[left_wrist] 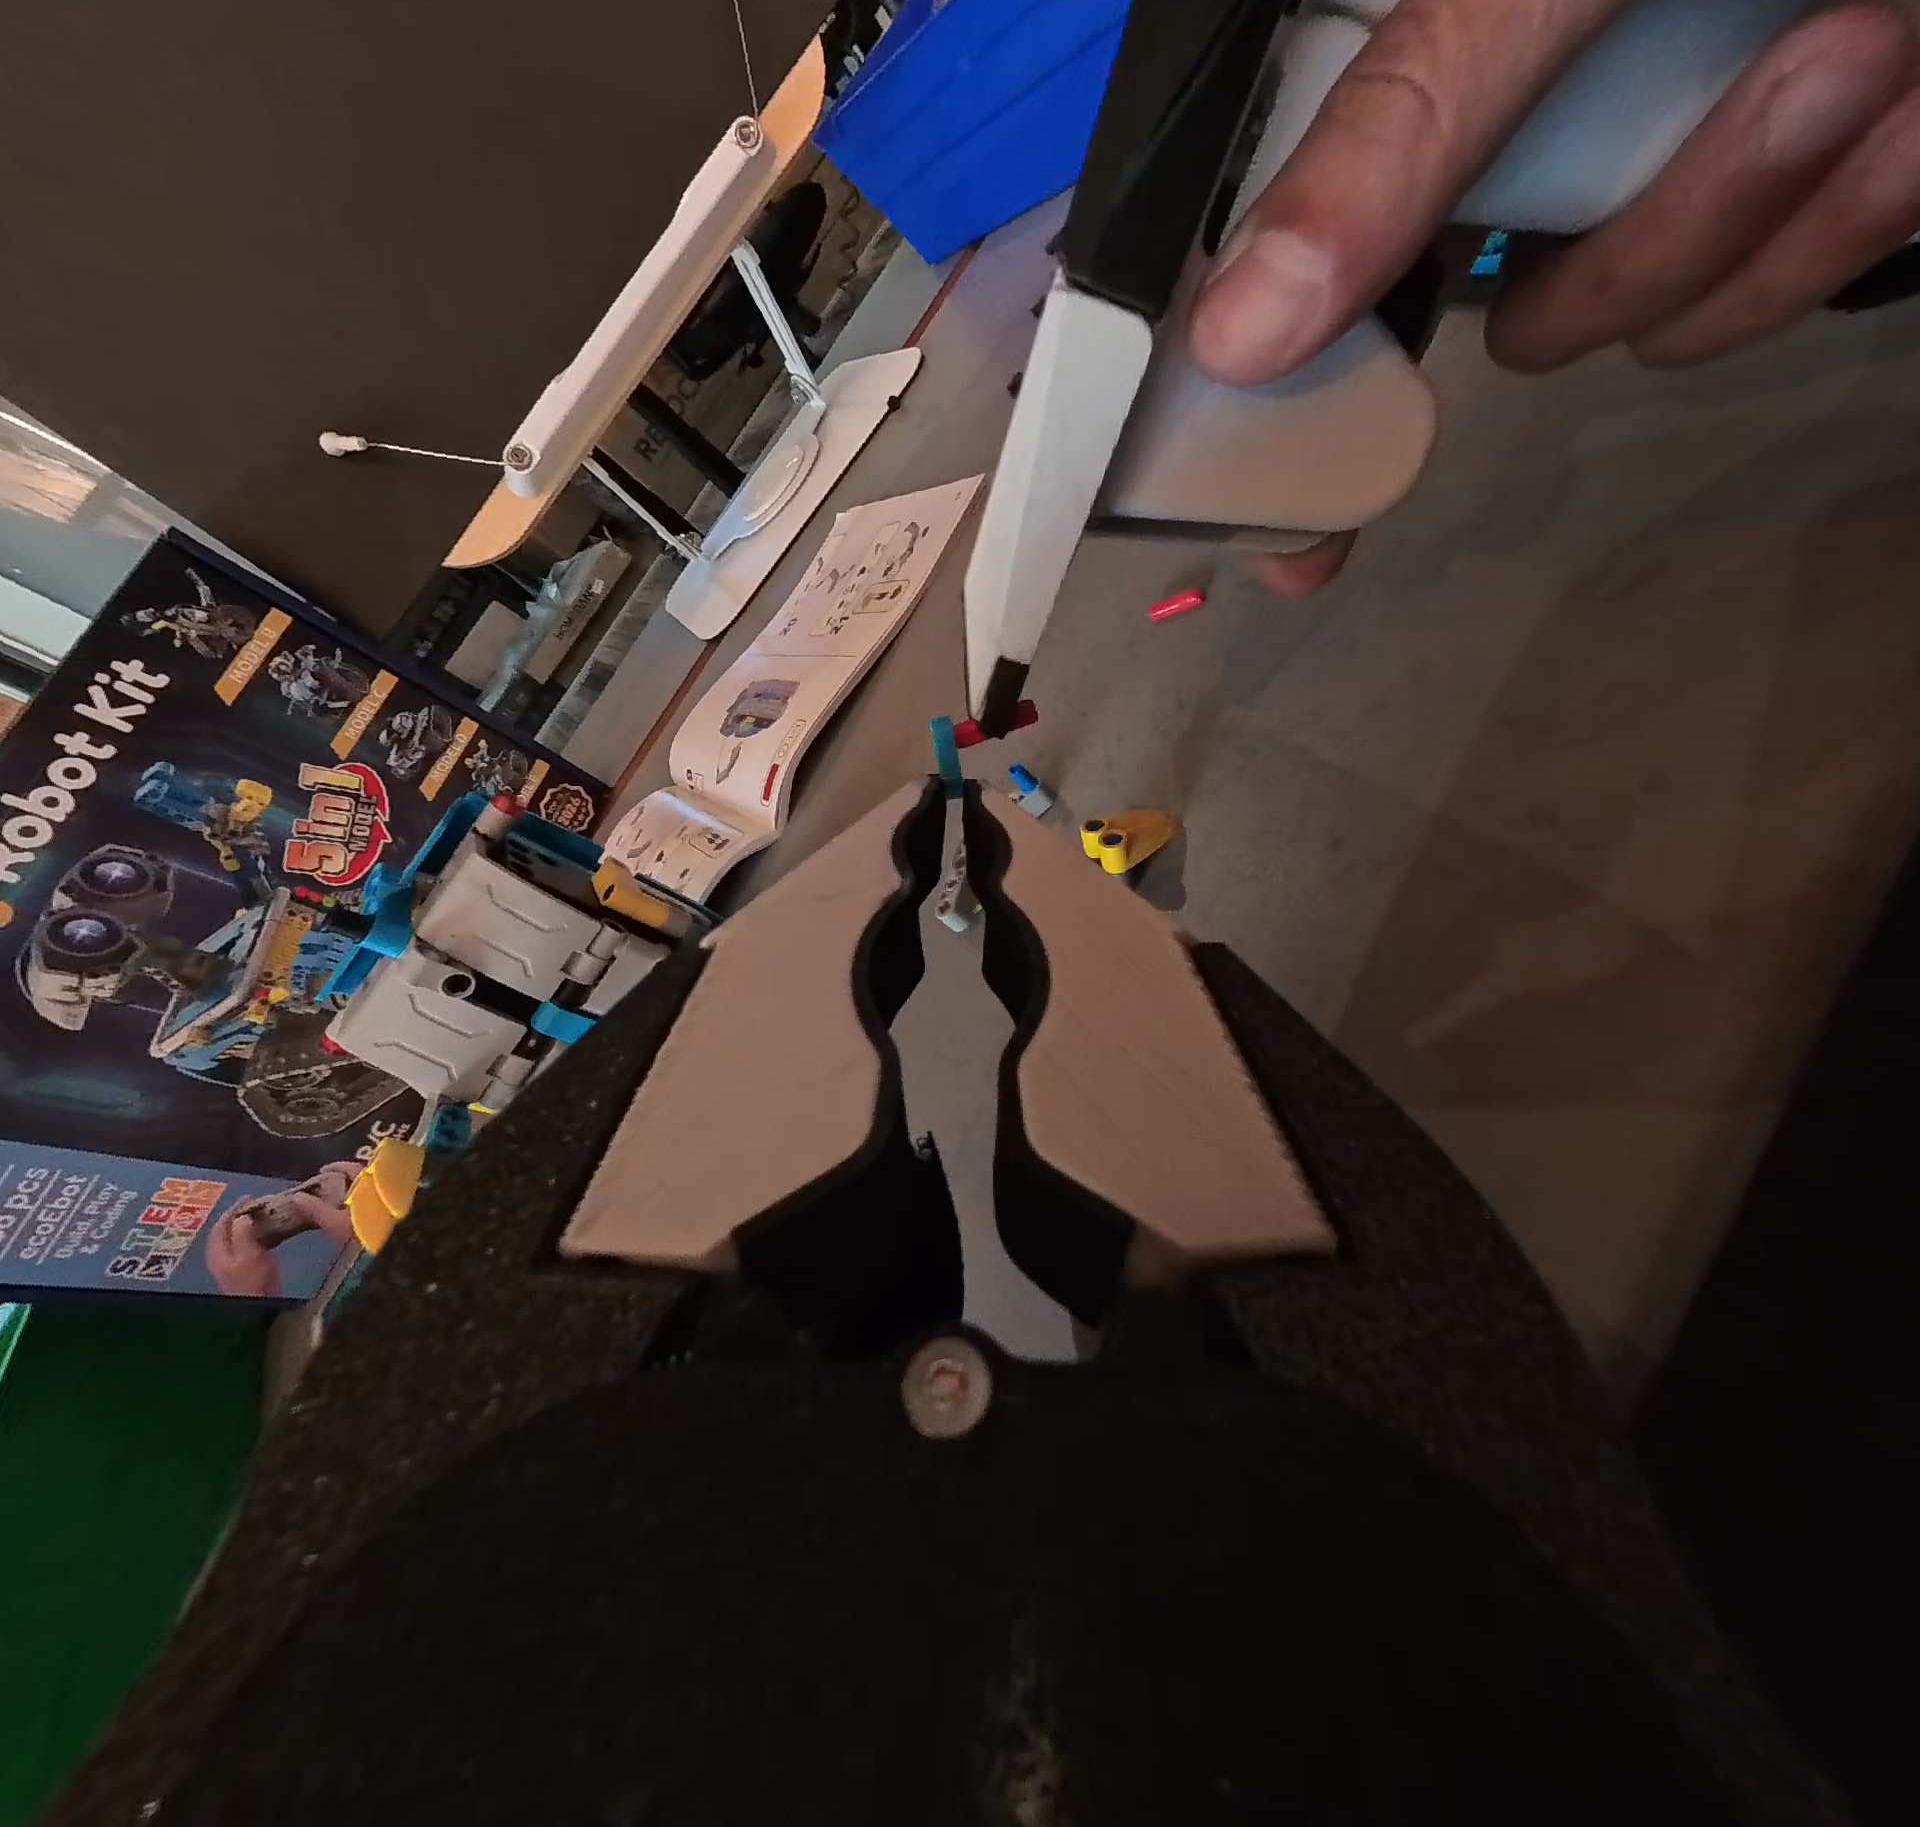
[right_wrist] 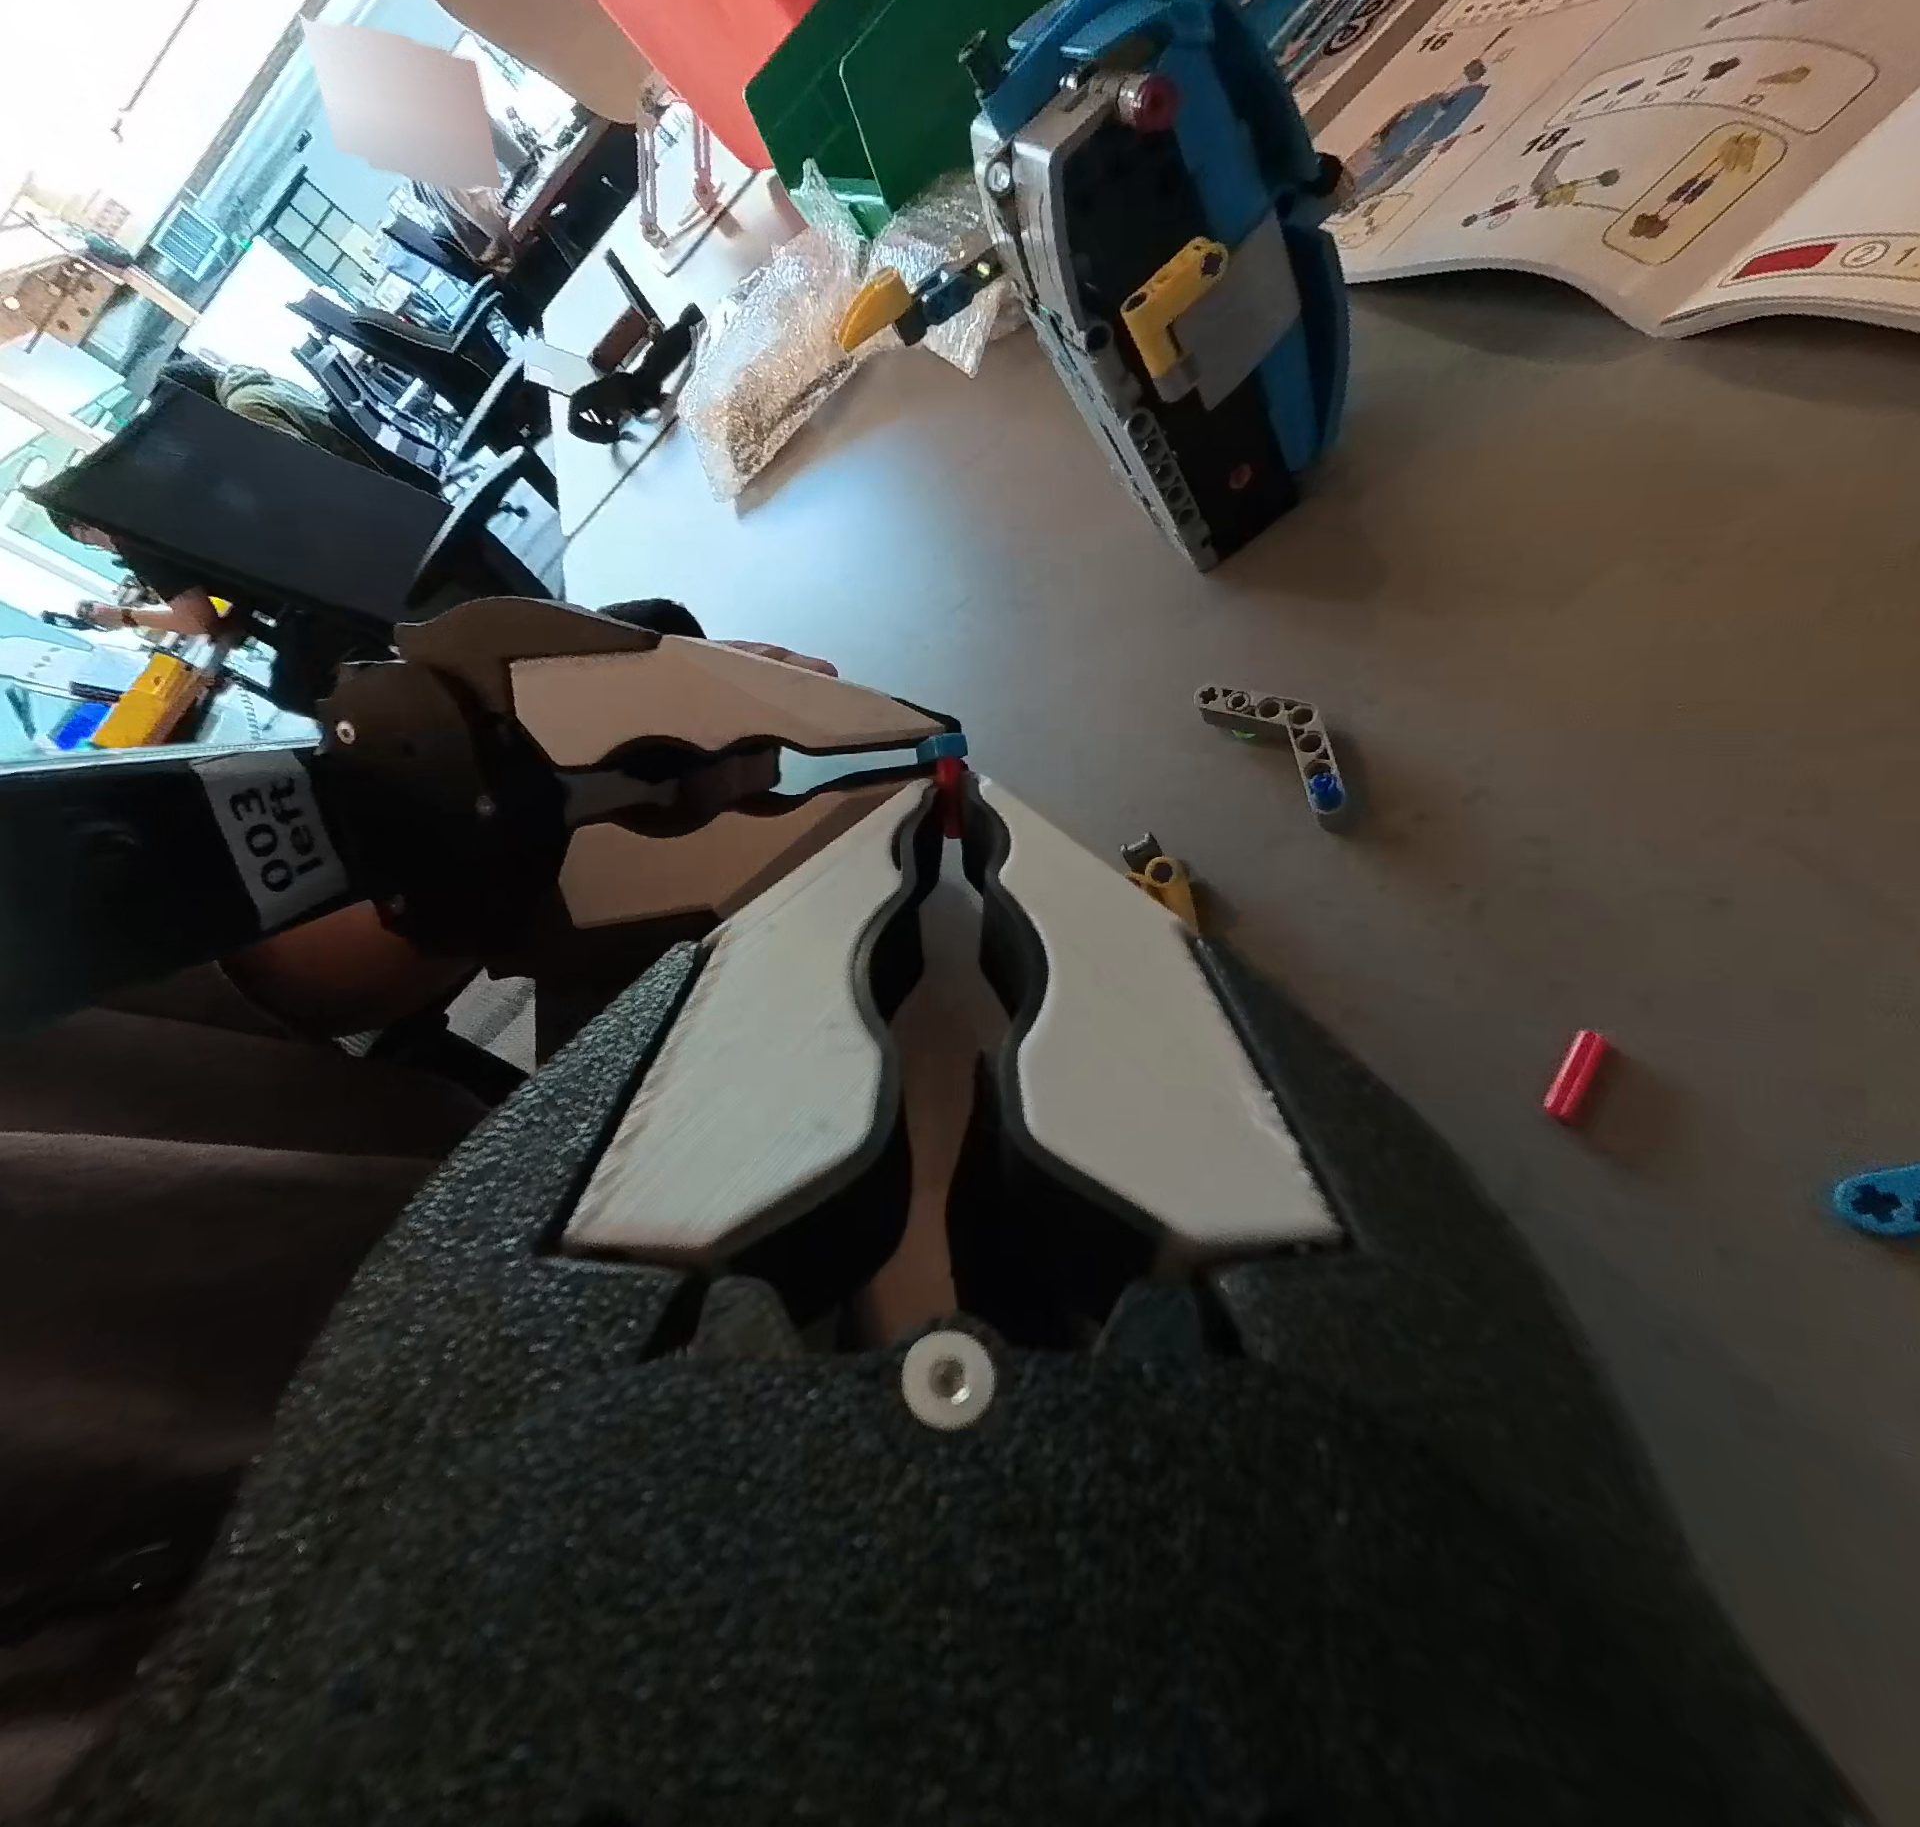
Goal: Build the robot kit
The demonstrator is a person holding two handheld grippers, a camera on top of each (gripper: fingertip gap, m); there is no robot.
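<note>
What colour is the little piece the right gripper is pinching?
Red, seen best in the right wrist view.

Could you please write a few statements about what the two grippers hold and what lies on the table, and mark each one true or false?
1. The left gripper is shut on a small blue piece. True.
2. The right gripper has its jaws wide open and empty. False: they are shut on a red pin.
3. The red pin and the blue piece meet at the jaw tips. True.
4. Another red pin lies loose on the table. True.
5. The grey angled beam is attached to the blue and grey model. False: it lies apart from it on the table.
</note>
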